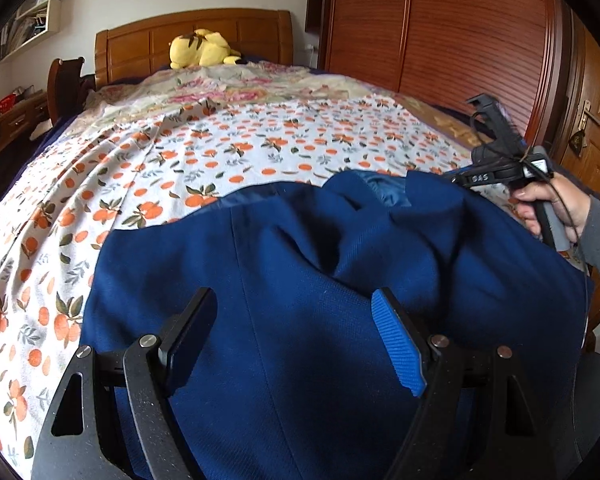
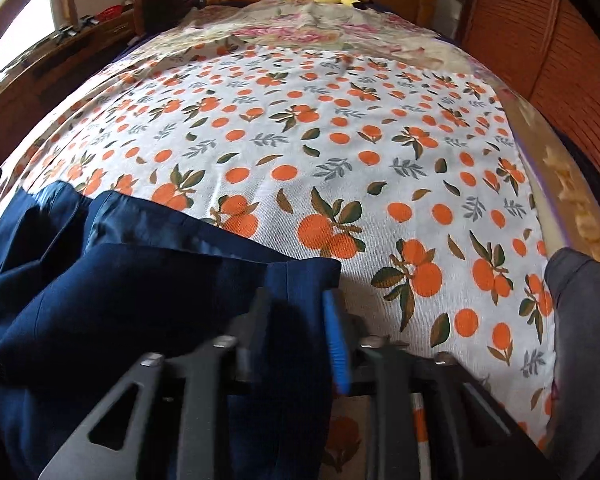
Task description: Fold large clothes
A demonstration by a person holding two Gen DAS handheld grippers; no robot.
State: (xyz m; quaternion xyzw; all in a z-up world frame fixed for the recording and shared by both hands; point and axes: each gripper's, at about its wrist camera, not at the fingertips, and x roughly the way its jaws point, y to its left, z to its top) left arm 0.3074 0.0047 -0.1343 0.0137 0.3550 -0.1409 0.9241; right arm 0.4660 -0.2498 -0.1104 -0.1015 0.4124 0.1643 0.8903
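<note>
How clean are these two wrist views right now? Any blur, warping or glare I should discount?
Left wrist view: sharp; fisheye bulges the orange-print sheet, corners vignetted black, blue garment folds in soft shadow. Right wrist view: right tool and nearby garment edge smeared by motion blur; window at upper left blown out.

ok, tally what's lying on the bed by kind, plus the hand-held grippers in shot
Blue garment: 1
Orange-print sheet: 1
Pink floral cover: 1
Yellow plush toy: 1
Hand-held grippers: 2, left hand-held gripper open over the garment, right hand-held gripper shut on the garment's edge
Total: 6
</note>
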